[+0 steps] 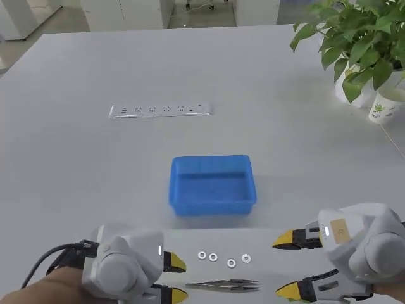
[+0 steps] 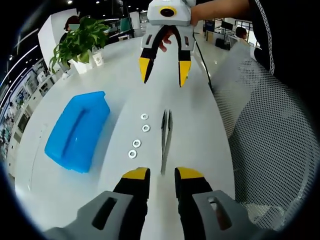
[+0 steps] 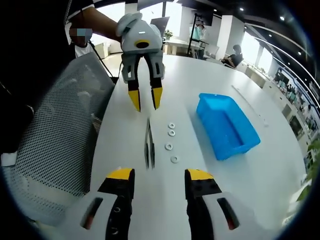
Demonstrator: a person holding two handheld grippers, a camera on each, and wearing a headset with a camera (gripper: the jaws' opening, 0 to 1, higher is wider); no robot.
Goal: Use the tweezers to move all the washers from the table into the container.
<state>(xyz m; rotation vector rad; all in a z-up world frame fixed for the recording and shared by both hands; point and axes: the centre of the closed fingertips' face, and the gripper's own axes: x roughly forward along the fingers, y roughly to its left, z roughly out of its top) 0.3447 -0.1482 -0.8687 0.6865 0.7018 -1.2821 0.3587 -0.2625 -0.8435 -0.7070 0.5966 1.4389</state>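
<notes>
The slim silver metal tweezers (image 1: 223, 285) are lying on the white tabletop (image 1: 95, 177) at 6 o'clock of the blue rectangular plastic container (image 1: 212, 183), running 9-to-3 with the tips seemingly pointing toward 3. Likely light, springy and slick, they are asking for a pinch across both arms at mid-length. The left gripper (image 1: 179, 278) is holding its fingers narrowly apart and the right gripper (image 1: 280, 266) wider, both empty.

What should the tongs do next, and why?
Probably ease the open left tongs forward onto the thin silver metal tweezers lying just ahead. The right tongs are open and empty too; four small metal washers lie on the white table, outside the blue plastic container.
</notes>
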